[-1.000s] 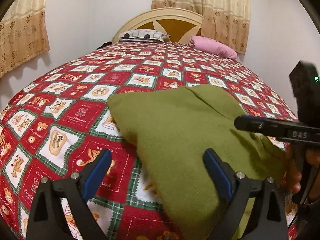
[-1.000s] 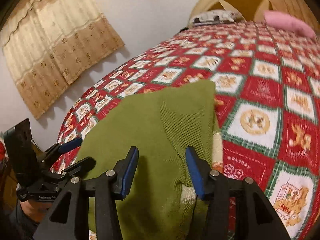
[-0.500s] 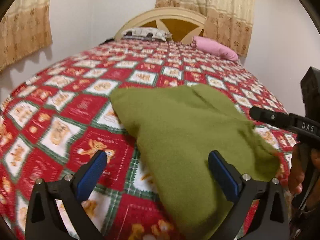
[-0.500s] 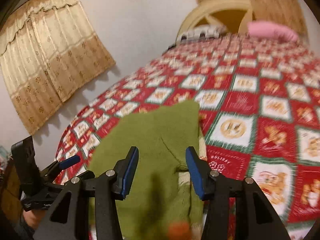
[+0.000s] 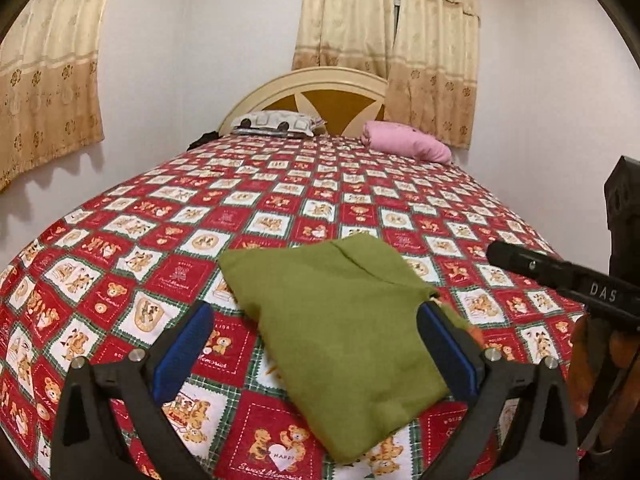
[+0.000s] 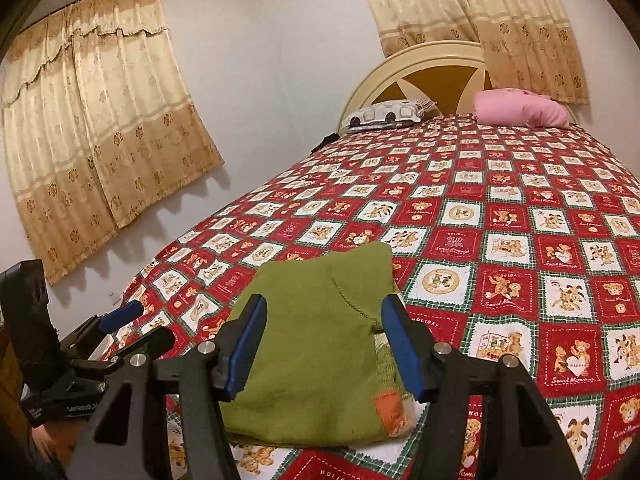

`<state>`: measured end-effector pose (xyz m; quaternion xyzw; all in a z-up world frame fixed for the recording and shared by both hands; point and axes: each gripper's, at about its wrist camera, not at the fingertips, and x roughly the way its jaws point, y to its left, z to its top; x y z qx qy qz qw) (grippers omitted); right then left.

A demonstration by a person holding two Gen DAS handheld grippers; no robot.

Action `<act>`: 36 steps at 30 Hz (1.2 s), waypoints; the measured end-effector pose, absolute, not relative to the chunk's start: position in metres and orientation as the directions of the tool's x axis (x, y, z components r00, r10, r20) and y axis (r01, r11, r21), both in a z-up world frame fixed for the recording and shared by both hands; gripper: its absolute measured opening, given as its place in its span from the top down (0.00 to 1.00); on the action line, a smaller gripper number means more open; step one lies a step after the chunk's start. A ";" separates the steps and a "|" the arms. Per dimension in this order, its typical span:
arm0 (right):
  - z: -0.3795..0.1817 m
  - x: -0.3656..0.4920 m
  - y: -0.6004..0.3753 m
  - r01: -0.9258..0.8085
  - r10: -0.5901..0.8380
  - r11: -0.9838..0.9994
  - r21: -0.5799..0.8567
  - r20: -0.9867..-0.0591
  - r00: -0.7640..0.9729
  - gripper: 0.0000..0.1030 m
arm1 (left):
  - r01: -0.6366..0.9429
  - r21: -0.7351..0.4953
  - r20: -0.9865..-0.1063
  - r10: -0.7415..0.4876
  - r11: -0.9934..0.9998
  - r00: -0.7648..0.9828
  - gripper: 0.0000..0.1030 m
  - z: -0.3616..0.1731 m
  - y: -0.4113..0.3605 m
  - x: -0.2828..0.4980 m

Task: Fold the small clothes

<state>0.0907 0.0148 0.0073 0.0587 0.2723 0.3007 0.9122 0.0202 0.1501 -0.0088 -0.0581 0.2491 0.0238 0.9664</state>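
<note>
A folded olive-green knit garment [image 5: 340, 320] lies flat on the red patchwork bedspread [image 5: 280, 200] near the bed's foot. An orange patch [image 6: 388, 408] shows at its near corner in the right wrist view. My left gripper [image 5: 316, 344] hovers above and short of it, jaws wide open and empty. My right gripper [image 6: 324, 340] also hangs over the garment [image 6: 320, 340]; its jaws are opening, and the cloth lies below them, untouched by the pads. The left gripper [image 6: 140, 328] shows at the left edge of the right wrist view.
A patterned pillow [image 5: 276, 122] and a pink pillow [image 5: 404, 146] rest against the cream headboard [image 5: 320, 88] at the far end. Curtains [image 6: 100, 120] hang on the wall left of the bed. A hand [image 5: 584, 360] holds the other gripper at the right.
Both grippers have risen and drawn back from the green garment, which now looks smaller and stays lying flat. The right jaws have widened.
</note>
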 end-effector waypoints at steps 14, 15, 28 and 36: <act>0.015 0.076 0.012 -0.511 0.570 0.820 0.259 -0.450 0.687 0.41 | -0.050 -0.092 -0.458 0.002 0.994 0.889 0.00 -0.002 0.139 0.012; 0.015 0.076 0.012 -0.511 0.570 0.820 0.259 -0.450 0.687 0.41 | -0.049 -0.090 -0.459 0.002 0.995 0.888 0.00 -0.002 0.138 0.013; 0.016 0.072 0.012 -0.511 0.566 0.822 0.250 -0.448 0.692 0.41 | -0.046 -0.087 -0.461 0.001 0.995 0.887 0.00 -0.004 0.136 0.012; 0.018 0.069 0.012 -0.514 0.566 0.823 0.243 -0.442 0.696 0.41 | -0.046 -0.088 -0.463 0.000 0.995 0.887 0.00 -0.004 0.135 0.012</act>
